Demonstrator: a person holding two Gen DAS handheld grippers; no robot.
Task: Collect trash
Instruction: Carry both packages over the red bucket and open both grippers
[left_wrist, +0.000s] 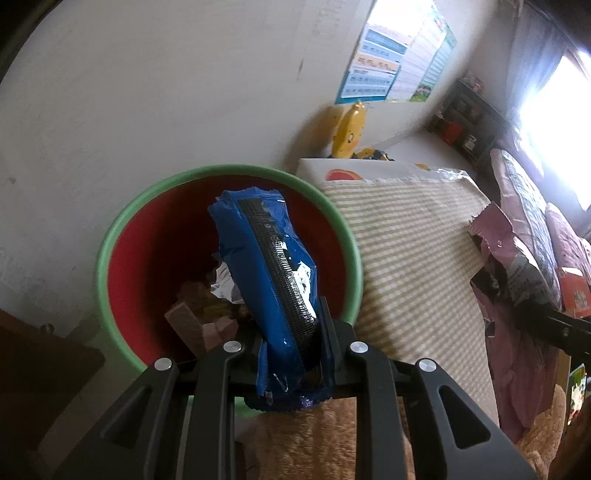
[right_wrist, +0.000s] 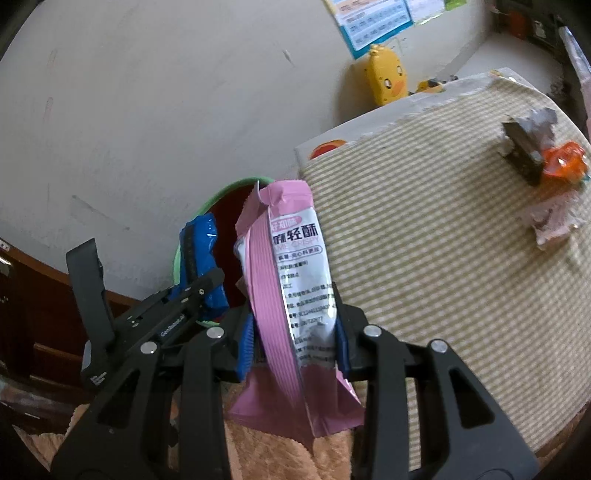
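Covering the surface (right_wrist: 424, 240) beside you is a green-striped cloth, and next to it stands the red bin (left_wrist: 147, 240) with its green rim, scraps lying at its bottom. Your left gripper (left_wrist: 291, 343) is clamped on a blue wrapper (left_wrist: 266, 251) held over the bin's mouth. Your right gripper (right_wrist: 295, 339) is clamped on a pink wrapper (right_wrist: 291, 266) near the rim, while more wrappers (right_wrist: 546, 173) lie on the cloth.
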